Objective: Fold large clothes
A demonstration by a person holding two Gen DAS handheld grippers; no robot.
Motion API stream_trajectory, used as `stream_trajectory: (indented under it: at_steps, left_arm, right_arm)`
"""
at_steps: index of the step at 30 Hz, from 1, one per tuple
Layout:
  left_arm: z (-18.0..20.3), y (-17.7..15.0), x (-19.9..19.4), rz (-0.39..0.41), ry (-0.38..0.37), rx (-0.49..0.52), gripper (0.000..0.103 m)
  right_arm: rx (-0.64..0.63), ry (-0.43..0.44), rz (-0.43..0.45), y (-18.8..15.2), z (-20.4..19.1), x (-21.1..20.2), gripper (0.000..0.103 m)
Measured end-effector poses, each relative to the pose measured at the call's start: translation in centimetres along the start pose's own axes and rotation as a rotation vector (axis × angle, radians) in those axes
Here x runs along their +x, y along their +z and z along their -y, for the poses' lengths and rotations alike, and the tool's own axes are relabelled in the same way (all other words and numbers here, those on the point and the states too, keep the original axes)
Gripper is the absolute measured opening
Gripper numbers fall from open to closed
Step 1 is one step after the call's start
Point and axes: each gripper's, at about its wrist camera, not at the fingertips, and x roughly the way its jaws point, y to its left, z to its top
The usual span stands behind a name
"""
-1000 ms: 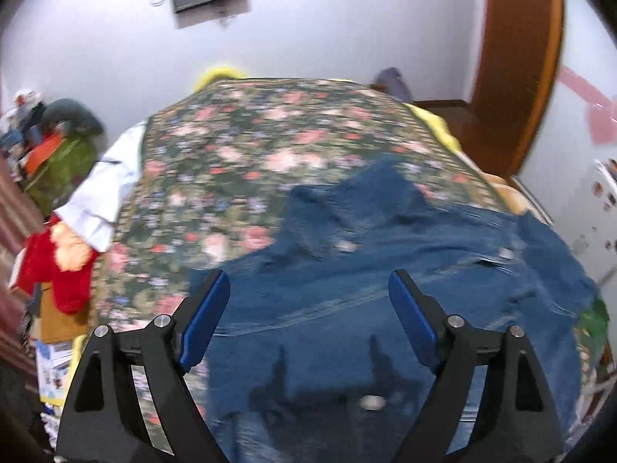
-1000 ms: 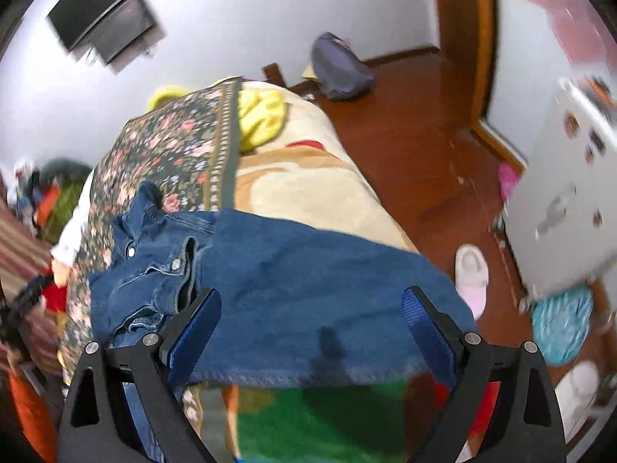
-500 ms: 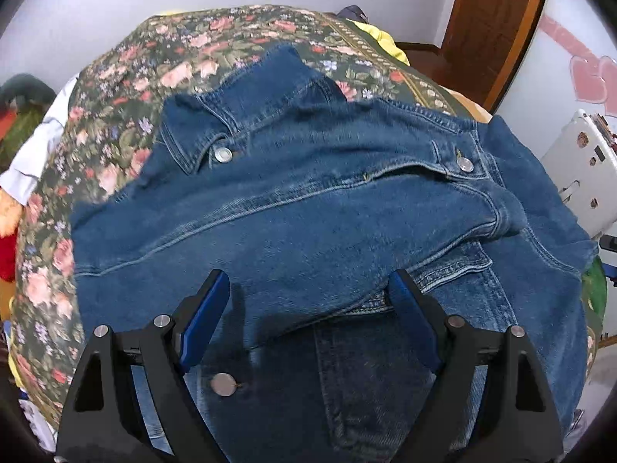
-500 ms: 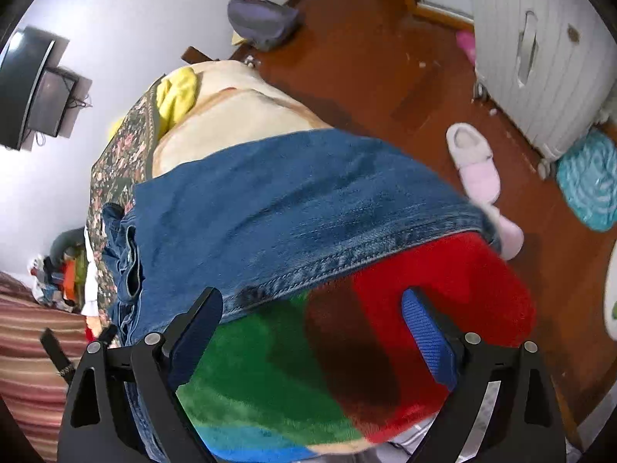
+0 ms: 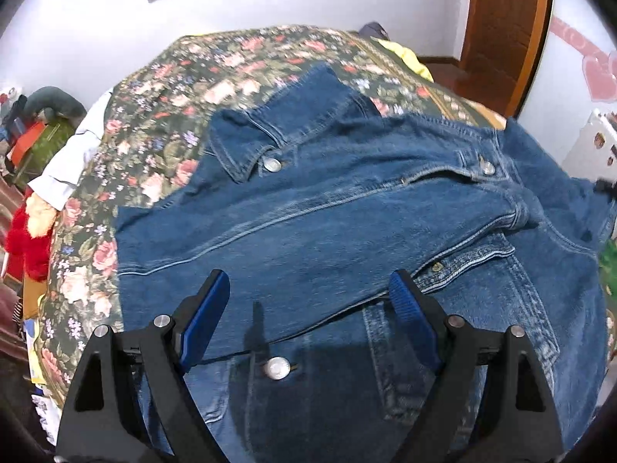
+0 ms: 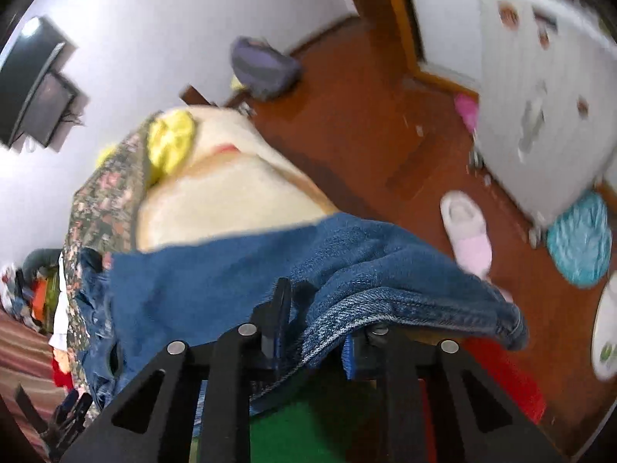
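A blue denim jacket (image 5: 327, 216) lies front-up on the floral bedspread (image 5: 162, 115), collar toward the far side, one sleeve folded across its chest. My left gripper (image 5: 308, 308) is open and empty, hovering just above the jacket's lower front near a metal button (image 5: 277, 367). My right gripper (image 6: 312, 332) is shut on the jacket's hem edge (image 6: 385, 301) at the bed's right side, and the denim bunches and drapes over its fingers.
A cream blanket (image 6: 223, 193) and a yellow cloth (image 6: 171, 142) lie on the bed. A red and green blanket (image 6: 327, 424) lies under the hem. Slippers (image 6: 466, 227), a teal mat (image 6: 578, 243) and a white cabinet (image 6: 540, 77) are on the wooden floor. Clutter (image 5: 31, 193) is piled left of the bed.
My right gripper has closed on the jacket's hem edge and lifted it. My left gripper stayed open and pulled back a little over the jacket.
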Motion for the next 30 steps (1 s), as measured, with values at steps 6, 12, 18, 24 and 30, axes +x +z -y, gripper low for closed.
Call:
stream_trajectory:
  at_steps: [6, 12, 18, 24, 30]
  left_arm:
    - [-2.6, -0.4, -1.8, 0.035, -0.011, -0.086, 0.085]
    - [-4.8, -1.9, -3.6, 0.073, 0.002, -0.134, 0.085]
    - [-7.7, -3.9, -6.5, 0.132, 0.047, -0.16, 0.085]
    - [-10.9, -6.5, -8.4, 0.147, 0.03, -0.27, 0.085]
    - [-12.4, -8.6, -7.9, 0.106, 0.031, -0.326, 0.085]
  right_arm:
    - [-0.222, 0.116, 0.168, 2.1, -8.9, -5.8, 0.014]
    - [-0.375, 0.328, 0.202, 2.8, -20.4, -9.8, 0.012]
    - [-0.511, 0.5, 0.126, -1.9, -32.2, -8.6, 0.012]
    - [-0.653, 0.523, -0.078, -10.8, -39.1, -2.4, 0.012]
    - [-0.671, 0.437, -0.353, -17.2, -37.8, 4.5, 0.013]
